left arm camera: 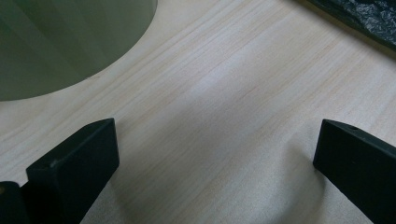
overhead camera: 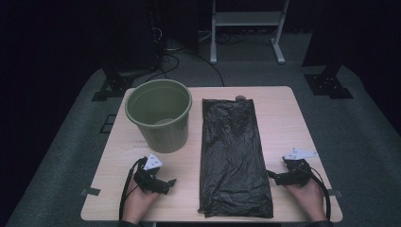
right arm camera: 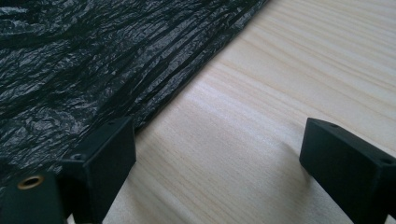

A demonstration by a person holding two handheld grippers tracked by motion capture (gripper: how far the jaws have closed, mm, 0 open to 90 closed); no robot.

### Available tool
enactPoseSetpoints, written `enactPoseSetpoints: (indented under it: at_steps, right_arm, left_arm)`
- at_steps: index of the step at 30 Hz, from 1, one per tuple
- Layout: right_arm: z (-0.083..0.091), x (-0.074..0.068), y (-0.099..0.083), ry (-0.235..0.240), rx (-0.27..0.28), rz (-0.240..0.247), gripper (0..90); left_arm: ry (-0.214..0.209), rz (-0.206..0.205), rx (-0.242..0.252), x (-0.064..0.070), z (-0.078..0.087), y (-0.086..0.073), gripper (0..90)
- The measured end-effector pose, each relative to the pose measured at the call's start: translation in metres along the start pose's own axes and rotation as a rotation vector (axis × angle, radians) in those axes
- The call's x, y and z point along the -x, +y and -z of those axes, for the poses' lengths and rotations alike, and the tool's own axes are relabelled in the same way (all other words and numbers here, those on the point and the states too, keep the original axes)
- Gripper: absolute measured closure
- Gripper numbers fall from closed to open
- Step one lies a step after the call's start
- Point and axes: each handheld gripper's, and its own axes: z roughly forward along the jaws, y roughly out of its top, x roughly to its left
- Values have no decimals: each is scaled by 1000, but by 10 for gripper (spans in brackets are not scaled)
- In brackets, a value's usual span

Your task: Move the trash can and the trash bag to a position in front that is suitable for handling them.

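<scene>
Light wood table (overhead camera: 283, 118) on grey carpet (overhead camera: 369, 127). Green bucket (overhead camera: 160, 115) upright at left. Black plastic bag (overhead camera: 234, 156) flat at centre. White frame legs (overhead camera: 246, 28) behind, cables (overhead camera: 172, 59) on floor.

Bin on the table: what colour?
Olive green bin, inside and out. It shows best in the high view.

Two black handheld grippers are observed, the left gripper (overhead camera: 171, 182) and the right gripper (overhead camera: 271, 175), each topped by a grey three-cornered plate and trailed by a black cable. Blocky, matte black jaws with flat faces are seen in both gripper views. A small brass-coloured insert (right arm camera: 31, 181) is noted at the base of the right gripper's jaw.
</scene>
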Motion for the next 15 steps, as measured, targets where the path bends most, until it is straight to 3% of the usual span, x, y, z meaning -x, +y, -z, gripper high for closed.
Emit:
enactPoseSetpoints:
  at_steps: [5,8,10,15]
  right_arm:
    - [2,0,1,-6,-3,-19,187]
    - [4,1,3,18,1,-45,260]
    - [6,1,5,37,17,-53,354]
    - [9,-2,13,76,53,-51,424]
  left_arm:
    - [-2,-2,0,0,0,0,0]
    - [-2,-2,-1,0,0,0,0]
    - [-2,-2,0,0,0,0,0]
    - [-3,-3,0,0,0,0,0]
